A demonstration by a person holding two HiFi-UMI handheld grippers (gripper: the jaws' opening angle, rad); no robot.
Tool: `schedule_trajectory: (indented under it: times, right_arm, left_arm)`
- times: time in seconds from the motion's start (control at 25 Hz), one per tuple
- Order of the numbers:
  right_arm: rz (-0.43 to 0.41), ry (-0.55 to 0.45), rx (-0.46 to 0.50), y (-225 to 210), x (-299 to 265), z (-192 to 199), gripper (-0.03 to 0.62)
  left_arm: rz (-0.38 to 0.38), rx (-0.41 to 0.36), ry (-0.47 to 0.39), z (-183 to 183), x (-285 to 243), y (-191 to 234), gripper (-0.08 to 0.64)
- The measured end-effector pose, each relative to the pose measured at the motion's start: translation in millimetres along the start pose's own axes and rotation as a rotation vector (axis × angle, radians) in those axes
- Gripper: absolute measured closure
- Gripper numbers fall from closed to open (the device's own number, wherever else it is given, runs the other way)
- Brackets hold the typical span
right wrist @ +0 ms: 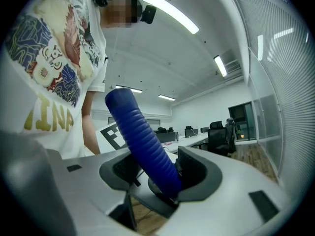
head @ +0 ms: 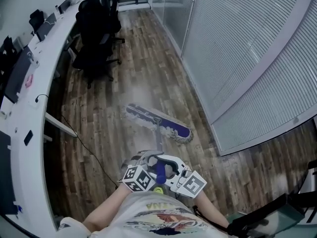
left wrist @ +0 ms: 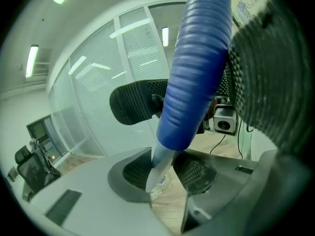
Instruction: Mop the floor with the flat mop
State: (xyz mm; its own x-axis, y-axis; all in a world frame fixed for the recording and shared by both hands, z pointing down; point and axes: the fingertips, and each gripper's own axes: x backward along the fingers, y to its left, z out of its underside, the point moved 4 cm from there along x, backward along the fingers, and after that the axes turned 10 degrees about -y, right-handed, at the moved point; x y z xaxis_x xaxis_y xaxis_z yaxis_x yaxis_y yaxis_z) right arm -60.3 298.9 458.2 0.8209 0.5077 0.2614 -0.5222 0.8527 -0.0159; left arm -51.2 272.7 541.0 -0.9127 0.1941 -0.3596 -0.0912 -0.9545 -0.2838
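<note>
White tabletop down L side, office chairs far L. Flat mop head lies on wood floor at centre, handle running near to both grippers. L gripper clamps the shaft, R gripper clamps the blue grip. Blinds on R.

Long white desk along the left, black office chairs beside it, slatted blinds on the right
</note>
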Motion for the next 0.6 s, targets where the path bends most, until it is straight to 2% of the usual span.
schedule_trajectory:
  times: [0.08, 0.2, 0.24, 0.36, 0.48, 0.6]
  right_arm:
    - [-0.023, -0.007, 0.0, 14, 11, -6, 0.373]
    - [-0.021, 0.022, 0.012, 18, 27, -7, 0.374]
    - [-0.026, 0.033, 0.031, 17, 32, -7, 0.376]
    - [-0.019, 0.044, 0.072, 18, 48, -10, 0.387]
    - [0.01, 0.053, 0.082, 25, 62, -9, 0.391]
    - [0.013, 0.101, 0.075, 29, 73, 8, 0.391]
  left_arm:
    - [-0.019, -0.022, -0.053, -9, 3, -18, 0.431]
    - [-0.062, -0.054, -0.205, -22, 5, -31, 0.431]
    - [-0.067, -0.072, -0.233, -26, 3, -32, 0.431]
    - [-0.044, -0.114, -0.25, -33, -9, -44, 0.432]
    - [-0.021, -0.121, -0.241, -35, -15, -57, 0.436]
    - [-0.01, -0.108, -0.23, -26, -21, -67, 0.437]
